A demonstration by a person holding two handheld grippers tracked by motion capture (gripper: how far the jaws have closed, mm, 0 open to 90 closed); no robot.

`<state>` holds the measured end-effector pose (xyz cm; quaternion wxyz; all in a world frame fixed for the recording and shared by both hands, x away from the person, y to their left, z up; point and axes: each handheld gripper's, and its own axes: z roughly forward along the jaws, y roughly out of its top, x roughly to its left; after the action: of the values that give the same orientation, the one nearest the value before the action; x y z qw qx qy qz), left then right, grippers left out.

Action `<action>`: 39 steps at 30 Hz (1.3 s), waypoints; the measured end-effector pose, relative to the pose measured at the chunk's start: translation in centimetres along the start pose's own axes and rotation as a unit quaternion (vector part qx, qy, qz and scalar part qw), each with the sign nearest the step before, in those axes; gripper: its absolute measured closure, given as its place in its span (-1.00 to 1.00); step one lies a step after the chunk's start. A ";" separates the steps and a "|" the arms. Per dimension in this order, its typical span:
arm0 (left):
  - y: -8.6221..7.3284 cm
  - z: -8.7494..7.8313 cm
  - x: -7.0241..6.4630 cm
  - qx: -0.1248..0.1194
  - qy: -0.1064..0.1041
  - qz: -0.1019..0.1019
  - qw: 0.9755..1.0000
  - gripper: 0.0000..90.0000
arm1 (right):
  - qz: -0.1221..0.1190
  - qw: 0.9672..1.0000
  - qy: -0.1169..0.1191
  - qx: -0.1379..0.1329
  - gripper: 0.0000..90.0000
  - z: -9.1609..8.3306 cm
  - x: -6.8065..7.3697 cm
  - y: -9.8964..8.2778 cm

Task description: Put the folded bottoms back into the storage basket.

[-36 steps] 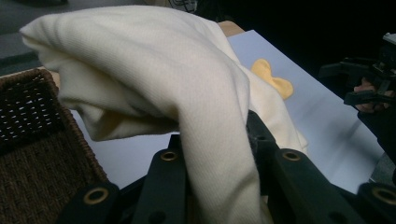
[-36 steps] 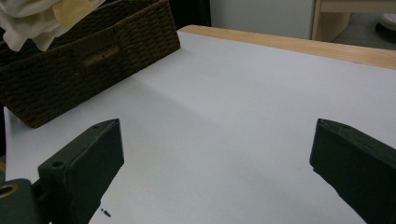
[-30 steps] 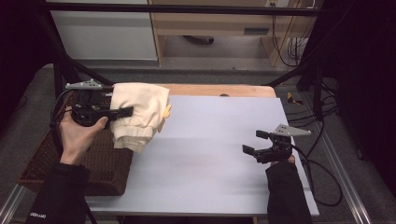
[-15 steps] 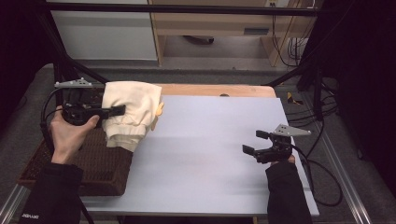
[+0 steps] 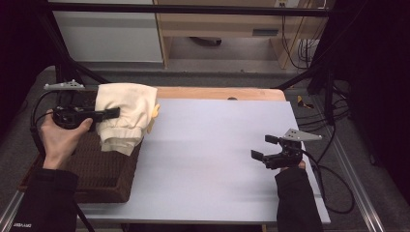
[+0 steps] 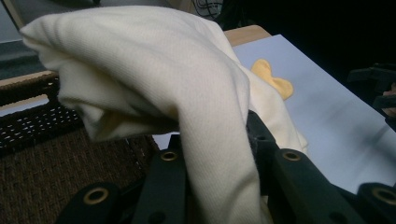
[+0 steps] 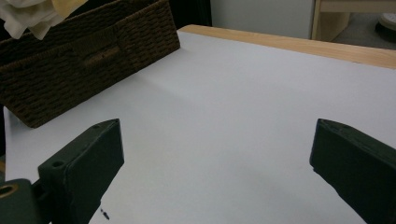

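A: What colour is the garment (image 5: pixel 123 113)?

B: Cream all over, plain, with a fine knit grain in the left gripper view, and one yellow patch (image 6: pixel 273 80) on it (a warm, egg-yolk sort of yellow).

A: And the basket (image 5: pixel 94 166)?

B: Dark brown, woven in a tight plaited pattern.

A: The table (image 5: pixel 212 145)?

B: A pale, plain grey-white top, with a light wooden strip (image 5: pixel 220 93) along its far edge.

A: The tools?

B: The left gripper (image 5: pixel 104 114) and the right gripper (image 5: pixel 263 147) are both black, each topped by a grey plate; brass-coloured rings sit in the left one's jaws.
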<state>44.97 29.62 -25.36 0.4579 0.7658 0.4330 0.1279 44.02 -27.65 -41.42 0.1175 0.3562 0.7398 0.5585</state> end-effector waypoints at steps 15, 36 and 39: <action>-0.6 -1.6 1.8 -0.003 0.021 -0.013 1.000 0.62 | 0.000 1.000 0.000 0.001 -0.93 0.0 0.0 0.0; -1.7 -2.8 3.9 0.005 0.052 -0.026 0.998 0.62 | 0.001 1.000 0.000 0.002 -0.93 0.1 0.0 0.0; -2.0 -2.8 4.2 0.007 0.055 -0.028 0.998 0.62 | 0.001 1.000 0.000 0.002 -0.93 0.1 0.0 0.0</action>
<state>44.74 34.90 -26.28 0.4314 0.7484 0.4796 0.1541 44.04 -27.62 -41.47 0.1165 0.3569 0.7407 0.5571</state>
